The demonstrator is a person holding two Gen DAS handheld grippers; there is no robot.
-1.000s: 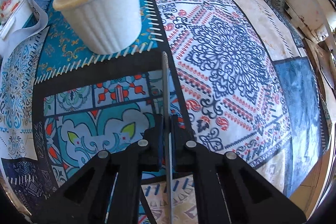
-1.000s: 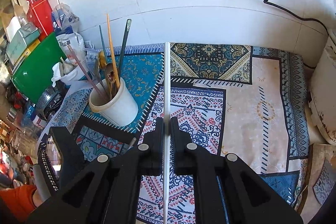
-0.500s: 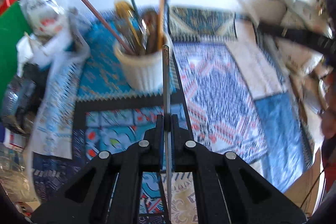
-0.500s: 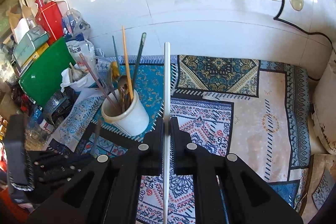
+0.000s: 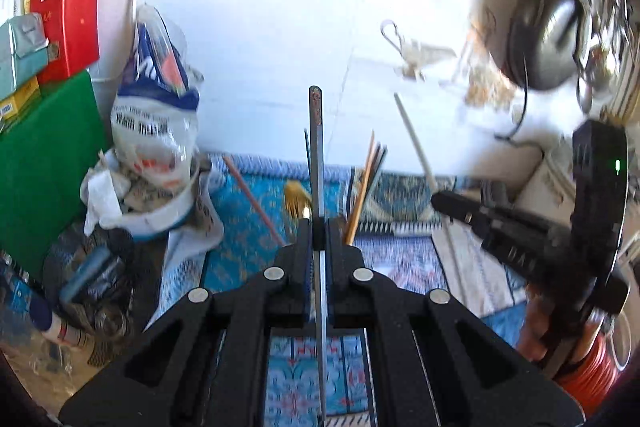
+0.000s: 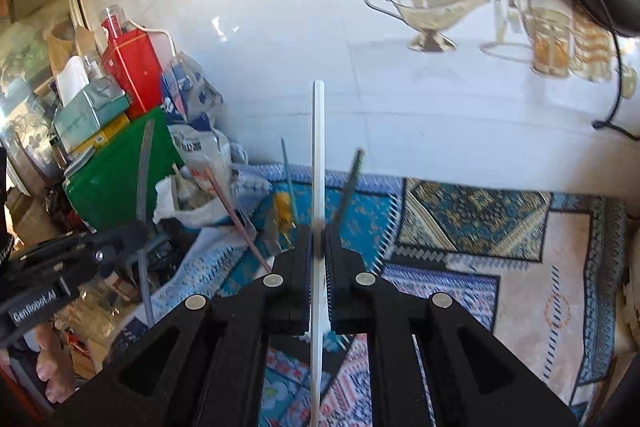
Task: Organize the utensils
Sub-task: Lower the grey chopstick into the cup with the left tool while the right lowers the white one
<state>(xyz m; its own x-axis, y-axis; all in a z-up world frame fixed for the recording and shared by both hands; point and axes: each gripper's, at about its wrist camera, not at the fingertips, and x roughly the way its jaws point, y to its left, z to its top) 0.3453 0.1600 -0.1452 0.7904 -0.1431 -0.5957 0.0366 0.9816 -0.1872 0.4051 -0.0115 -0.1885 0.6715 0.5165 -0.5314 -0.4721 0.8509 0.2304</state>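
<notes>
Grey headphones (image 5: 546, 31) in left view only

My left-hand camera looks forward along my fingers (image 5: 296, 255), close above the patterned cloth (image 5: 248, 227), facing the white tiled wall (image 5: 260, 27). My right-hand camera faces the same wall (image 6: 280, 27) from just to the right. Both views take in the green board (image 5: 44, 163) (image 6: 116, 179), the red box (image 5: 72, 15) (image 6: 136, 71) and the upright utensils (image 5: 360, 187) (image 6: 288, 183); each also catches my other tool at its edge.

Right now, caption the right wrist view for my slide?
Right gripper clamps a white chopstick upright above the patterned mat.
</notes>
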